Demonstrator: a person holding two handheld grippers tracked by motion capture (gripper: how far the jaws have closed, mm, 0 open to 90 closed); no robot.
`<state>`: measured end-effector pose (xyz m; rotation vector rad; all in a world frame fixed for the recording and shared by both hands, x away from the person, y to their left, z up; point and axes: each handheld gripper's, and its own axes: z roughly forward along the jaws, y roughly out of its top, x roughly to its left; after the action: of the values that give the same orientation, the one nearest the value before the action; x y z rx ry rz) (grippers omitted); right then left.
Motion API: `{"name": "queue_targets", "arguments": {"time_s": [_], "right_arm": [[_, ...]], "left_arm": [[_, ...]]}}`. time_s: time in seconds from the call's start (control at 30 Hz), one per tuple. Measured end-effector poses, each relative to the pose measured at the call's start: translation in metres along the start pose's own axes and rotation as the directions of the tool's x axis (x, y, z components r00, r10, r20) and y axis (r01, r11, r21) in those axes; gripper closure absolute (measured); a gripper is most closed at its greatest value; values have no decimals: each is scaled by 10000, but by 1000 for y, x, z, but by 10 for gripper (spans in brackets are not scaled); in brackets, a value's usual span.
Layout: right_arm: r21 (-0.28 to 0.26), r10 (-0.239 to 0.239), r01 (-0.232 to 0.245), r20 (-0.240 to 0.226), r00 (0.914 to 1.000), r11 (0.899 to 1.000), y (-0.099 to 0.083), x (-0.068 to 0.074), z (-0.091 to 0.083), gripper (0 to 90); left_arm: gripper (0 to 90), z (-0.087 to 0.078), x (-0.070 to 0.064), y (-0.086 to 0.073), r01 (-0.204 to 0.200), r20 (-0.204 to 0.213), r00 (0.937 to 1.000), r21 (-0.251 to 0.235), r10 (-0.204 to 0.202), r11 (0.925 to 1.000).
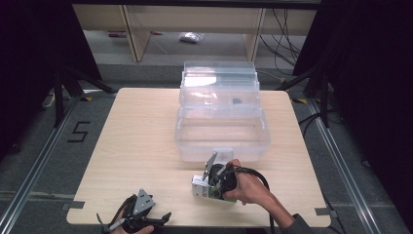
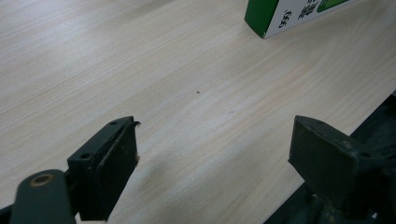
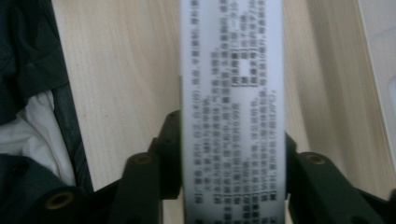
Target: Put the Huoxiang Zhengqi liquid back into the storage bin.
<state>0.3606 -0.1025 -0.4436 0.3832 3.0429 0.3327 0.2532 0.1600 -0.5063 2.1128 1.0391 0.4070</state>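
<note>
Wooden table [image 1: 146,146], right gripper [image 3: 229,154] clamping box [image 3: 231,107] — left gripper [image 2: 215,158] fingers apart

Even overhead light on the pale table [image 1: 141,146], dark surround at both sides of the high view, white glare on the clear box [image 1: 204,82]; left gripper view sharp with soft shadow under its jaws; right gripper view close, the carton's [image 3: 231,93] print blurred and greyish.

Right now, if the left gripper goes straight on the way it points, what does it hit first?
Likely the table: the open left gripper tilts down at bare wood. The green box lies farther off, to the right of that line; depth is hard to judge.
</note>
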Motion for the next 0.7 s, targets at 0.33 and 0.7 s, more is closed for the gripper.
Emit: {"name": "queue_targets", "arguments": {"time_s": [0.33,0.7], "right_arm": [[106,-18,17,135,9999,9999,0,0,-3,646],[-10,60,-60,-270,9996,10000,-6,-9,-17,648]], "left_arm": [[148,1,0,0,116,21,9999,-99,-116,9999],[148,1,1,0,-28,-68,10000,-22,28,10000]]}}
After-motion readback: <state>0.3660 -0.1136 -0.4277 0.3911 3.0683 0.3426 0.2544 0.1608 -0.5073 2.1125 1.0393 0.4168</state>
